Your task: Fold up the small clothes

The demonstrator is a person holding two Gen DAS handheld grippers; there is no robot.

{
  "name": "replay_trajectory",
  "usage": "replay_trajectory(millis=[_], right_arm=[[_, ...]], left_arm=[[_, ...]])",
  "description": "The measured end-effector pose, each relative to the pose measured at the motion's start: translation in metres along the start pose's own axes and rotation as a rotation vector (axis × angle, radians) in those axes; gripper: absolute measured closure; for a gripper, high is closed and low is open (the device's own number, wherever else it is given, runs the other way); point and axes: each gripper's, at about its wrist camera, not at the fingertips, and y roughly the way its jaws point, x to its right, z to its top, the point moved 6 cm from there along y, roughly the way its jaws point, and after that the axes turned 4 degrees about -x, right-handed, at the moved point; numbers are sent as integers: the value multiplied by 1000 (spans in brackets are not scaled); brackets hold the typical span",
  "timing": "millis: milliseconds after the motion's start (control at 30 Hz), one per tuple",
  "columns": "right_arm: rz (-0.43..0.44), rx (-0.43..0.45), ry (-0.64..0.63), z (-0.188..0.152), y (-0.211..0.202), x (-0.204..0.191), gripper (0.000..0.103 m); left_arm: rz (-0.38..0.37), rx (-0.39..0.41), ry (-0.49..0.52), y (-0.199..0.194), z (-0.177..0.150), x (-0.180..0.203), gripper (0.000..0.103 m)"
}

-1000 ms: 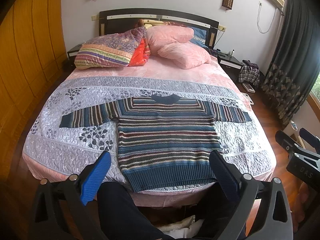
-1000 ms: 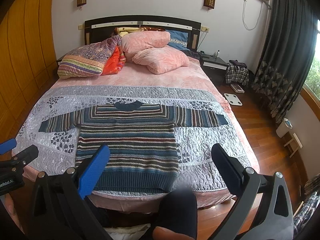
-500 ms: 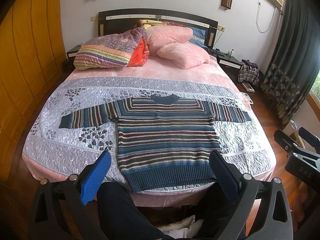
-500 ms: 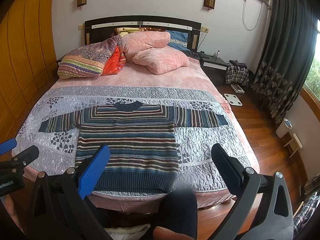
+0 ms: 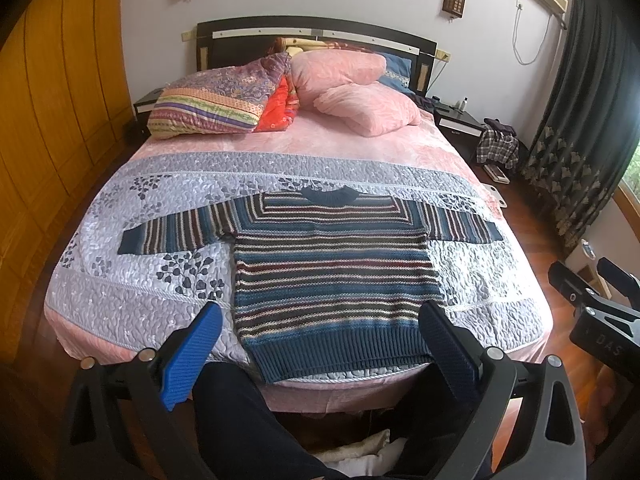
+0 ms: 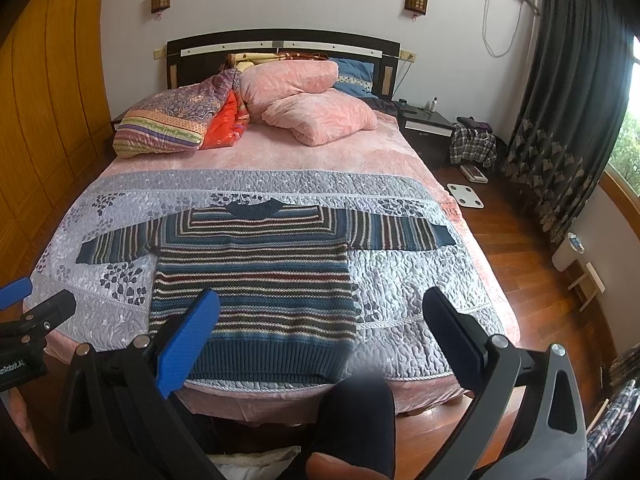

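A striped knitted sweater (image 5: 332,276) (image 6: 256,280) in blue, maroon and cream lies flat on the bed, both sleeves spread sideways, its hem at the near edge. My left gripper (image 5: 320,340) hangs open in front of the hem, off the bed, with nothing between its fingers. In the right wrist view my right gripper (image 6: 320,328) is also open and empty, held near the bed's front edge, right of the sweater's middle. Each gripper shows at the edge of the other's view.
The bed (image 5: 120,304) carries a grey quilted cover, with pillows (image 5: 360,108) and a folded quilt (image 5: 216,104) at the headboard. A person's dark-trousered legs (image 5: 248,420) are below the grippers. Wooden wardrobe on the left, nightstand, scale (image 6: 464,196) and curtains on the right.
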Motion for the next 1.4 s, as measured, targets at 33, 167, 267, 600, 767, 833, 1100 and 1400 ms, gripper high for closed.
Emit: replay_trajectory(millis=[33,167,267,600,767,833,1100,1400], right_arm=[[-1,-1,-1,0,-1,0,3],[-1,1,-1,0,-1,0,3],[-2,0,-2,0,-1,0,3],[-2,1,-2,-1,-2,0,3],[-2,1,-2,-1,-2,1,3],[-2,2,-2,0,-2,1,3],[-7,13,-8,0,-6,3,3],[-51,38,-35,0,7,11,3]], left_arm=[[1,-1,1,0,0,0,4],[0,1,0,-1,-1,2,4],[-1,1,1,-1,-1,3,4],[-2,2,-2,1,-4,4,4],[-2,1,0,0,-4,4,4],[-3,2,-1,0,-3,4,4],[-20,0,-7,3,-7,10,4],[-93,73,39,20,-6,8,4]])
